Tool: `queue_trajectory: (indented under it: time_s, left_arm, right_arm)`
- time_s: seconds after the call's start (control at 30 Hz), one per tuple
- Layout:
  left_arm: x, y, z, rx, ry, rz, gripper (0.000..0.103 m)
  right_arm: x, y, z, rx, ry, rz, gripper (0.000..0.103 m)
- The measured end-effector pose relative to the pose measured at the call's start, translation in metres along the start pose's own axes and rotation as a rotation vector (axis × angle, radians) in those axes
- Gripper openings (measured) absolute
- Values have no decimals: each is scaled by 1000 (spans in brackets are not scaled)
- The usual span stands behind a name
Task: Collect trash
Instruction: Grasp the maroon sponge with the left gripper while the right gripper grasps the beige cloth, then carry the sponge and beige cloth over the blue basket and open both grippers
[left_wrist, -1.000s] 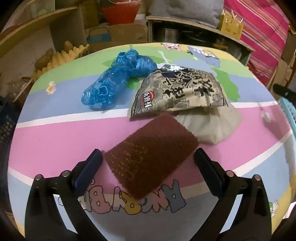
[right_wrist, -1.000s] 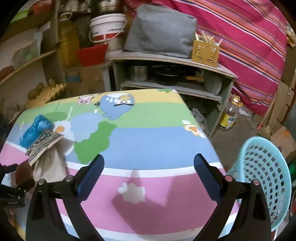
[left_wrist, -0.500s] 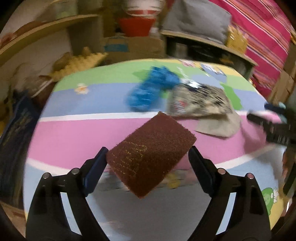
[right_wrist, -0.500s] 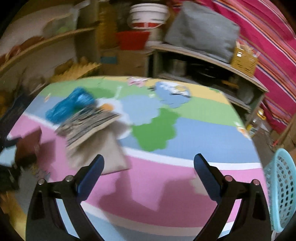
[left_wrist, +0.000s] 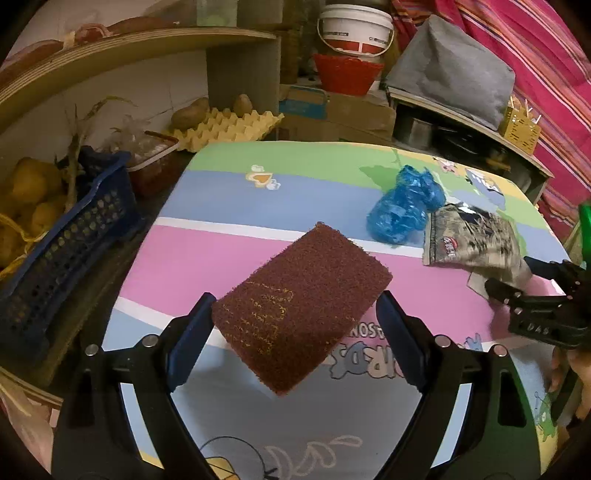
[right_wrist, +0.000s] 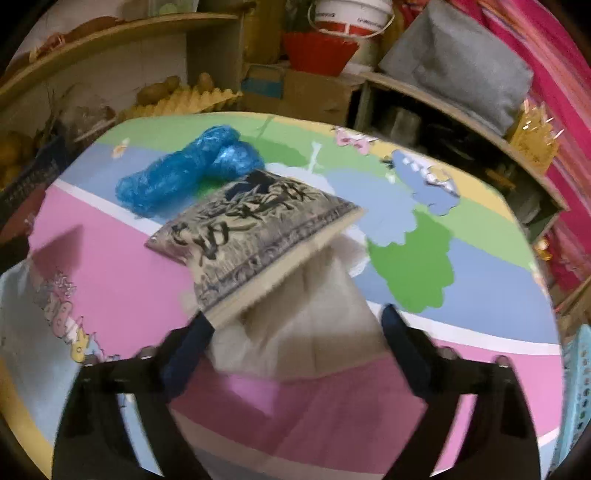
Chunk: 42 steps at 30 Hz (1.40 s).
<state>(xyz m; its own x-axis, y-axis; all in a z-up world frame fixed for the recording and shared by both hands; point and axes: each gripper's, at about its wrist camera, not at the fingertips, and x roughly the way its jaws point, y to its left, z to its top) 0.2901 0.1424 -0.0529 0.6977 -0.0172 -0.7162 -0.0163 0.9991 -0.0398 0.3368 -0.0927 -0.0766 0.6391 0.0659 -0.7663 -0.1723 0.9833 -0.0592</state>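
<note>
My left gripper (left_wrist: 295, 299) is shut on a brown scouring pad (left_wrist: 306, 306) and holds it tilted above the colourful table (left_wrist: 221, 251). A crumpled blue plastic bag (left_wrist: 402, 214) and a printed snack wrapper (left_wrist: 469, 240) lie to its right. The right gripper (left_wrist: 511, 275) shows at that wrapper's edge. In the right wrist view my right gripper (right_wrist: 295, 314) is closing around a beige paper napkin (right_wrist: 314, 325) that lies partly under the snack wrapper (right_wrist: 251, 229). Its left finger meets the wrapper's corner. The blue bag (right_wrist: 184, 173) lies behind.
A dark blue crate (left_wrist: 62, 251) with yellow fruit stands left of the table, and an egg tray (left_wrist: 221, 129) with potatoes behind it. A turquoise basket (right_wrist: 576, 387) stands off the table's right edge. Shelves with pots, a red bowl and a white bucket fill the back.
My left gripper closed on the scouring pad, lifted it and carried it left, away from the other trash. My right gripper swung left from bare table to the napkin and wrapper, jaws narrowing.
</note>
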Motion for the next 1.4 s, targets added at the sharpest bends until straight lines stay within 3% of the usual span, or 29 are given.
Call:
queue_trajectory:
  time_s: [0.07,0.13,0.23,0.43,0.9,1.1,1.4]
  left_arm:
    - [1,1,1,-3,0,3,85]
    - [0,-1,2,-10,-5,1,85]
    - [-4,-6,2,-9,-22,3,85]
    - [-15,-26,3,21,-67,6,85]
    - [-23,-86,11,51,-105,-51,85]
    - [-35,-151,17,128,-139,-81,85]
    - [-58,-271,21,217,-179,-207,85]
  right_arm:
    - [0,-2,0,0,-3,18,62]
    - [-2,-3,-1,-11,-10,33,41]
    - [-8,-5,-2,-33,-19,32,25]
    - [-24,-30,-2,-10,-45,-3,22]
    - [-82,-134,-21,131,-125,-79,22]
    - [-109,-185,-38,188,-160,-124,22]
    - [-160,-286,-81,332,-217,-240,22]
